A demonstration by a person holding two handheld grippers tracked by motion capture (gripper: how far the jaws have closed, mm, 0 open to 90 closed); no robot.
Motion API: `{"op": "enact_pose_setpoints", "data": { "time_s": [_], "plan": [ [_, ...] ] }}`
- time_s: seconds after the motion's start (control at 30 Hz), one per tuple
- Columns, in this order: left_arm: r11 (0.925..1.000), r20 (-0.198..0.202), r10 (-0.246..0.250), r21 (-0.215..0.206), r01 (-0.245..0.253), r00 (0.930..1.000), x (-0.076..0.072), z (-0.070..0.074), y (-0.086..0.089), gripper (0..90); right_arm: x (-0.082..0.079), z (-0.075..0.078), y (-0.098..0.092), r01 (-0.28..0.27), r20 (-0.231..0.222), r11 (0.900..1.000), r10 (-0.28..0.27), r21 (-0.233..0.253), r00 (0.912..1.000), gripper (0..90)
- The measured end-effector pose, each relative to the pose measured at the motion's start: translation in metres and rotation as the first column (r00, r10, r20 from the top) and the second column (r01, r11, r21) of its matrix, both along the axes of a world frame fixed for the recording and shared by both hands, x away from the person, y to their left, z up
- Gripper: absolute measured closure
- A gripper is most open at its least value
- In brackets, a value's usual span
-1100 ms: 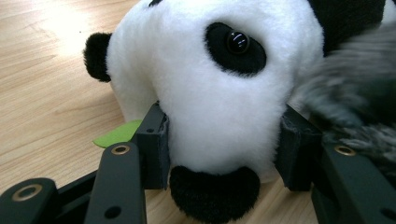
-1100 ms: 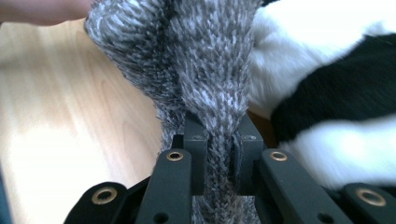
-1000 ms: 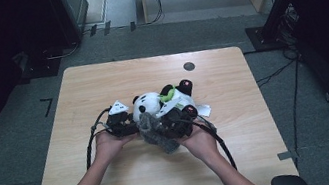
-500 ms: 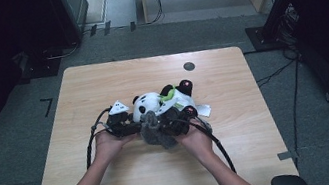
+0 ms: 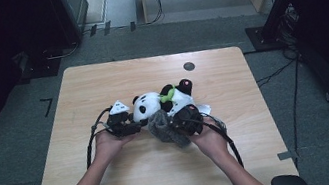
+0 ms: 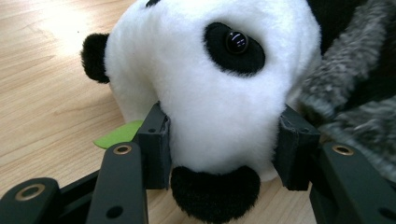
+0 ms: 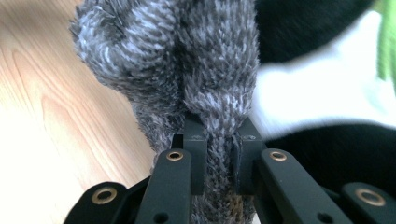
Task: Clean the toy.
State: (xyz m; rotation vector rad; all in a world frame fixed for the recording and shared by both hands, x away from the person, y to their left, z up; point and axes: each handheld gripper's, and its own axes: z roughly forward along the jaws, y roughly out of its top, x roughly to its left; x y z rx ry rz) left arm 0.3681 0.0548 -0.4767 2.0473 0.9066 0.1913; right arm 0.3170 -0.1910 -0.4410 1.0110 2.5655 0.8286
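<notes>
Left gripper (image 5: 130,126) at the left of the wooden table (image 5: 100,83), jaws spread wide and pressed against both cheeks of the panda plush (image 6: 210,88) — head clamped between the pads (image 6: 156,144), black nose just above the jaw roots. Green leaf-shaped scrap (image 6: 116,135) flat on the wood beside the left pad. Panda plush (image 5: 162,103) lying mid-table, head toward the left gripper, green collar at its neck, black limbs away from the person. Grey fuzzy fabric (image 5: 164,129) bunched just in front of the panda, touching it. Right gripper (image 7: 218,161) narrowed tight on a fold of that grey fabric (image 7: 196,74) — pinched between the pads. Right gripper (image 5: 185,122) low over the table, beside the panda's body.
</notes>
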Motion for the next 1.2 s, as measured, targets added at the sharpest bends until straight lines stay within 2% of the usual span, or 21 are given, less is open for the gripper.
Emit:
{"op": "enact_pose_setpoints", "data": {
  "time_s": [0.13, 0.3, 0.33, 0.63, 0.87, 1.2],
  "plan": [
    [1.0, -0.001, 0.0, -0.002, 0.0, 1.0, 0.0, 0.0, 0.0, 47.8, -0.005, 0.004, -0.014, 0.002, 0.006, 1.0, -0.002, -0.022, 1.0, 80.5],
    [1.0, -0.005, -0.001, -0.003, 0.001, 1.0, 0.0, 0.0, 0.0, 47.8, -0.007, 0.009, -0.04, 0.028, -0.021, 0.999, -0.028, 0.024, 0.9994, 80.3],
    [1.0, -0.004, -0.003, -0.001, 0.003, 1.0, 0.0, 0.0, 0.0, 47.8, -0.007, 0.009, -0.043, 0.021, -0.013, 0.999, -0.021, 0.024, 0.9997, 80.3],
    [1.0, -0.001, -0.007, 0.001, 0.007, 1.0, 0.0, 0.0, 0.0, 47.9, -0.008, 0.009, -0.063, 0.014, -0.036, 1.0, -0.014, 0.014, 0.9993, 79.8],
    [1.0, 0.001, -0.005, 0.003, 0.005, 1.0, 0.0, 0.0, -0.001, 47.8, -0.007, 0.009, -0.083, 0.052, -0.074, 0.999, -0.051, 0.015, 0.9959, 79.3],
    [1.0, 0.008, -0.002, 0.007, 0.002, 1.0, 0.0, 0.0, -0.001, 47.8, -0.004, 0.012, -0.109, 0.138, -0.082, 0.99, -0.134, 0.039, 0.9875, 79.3]
  ]
}}
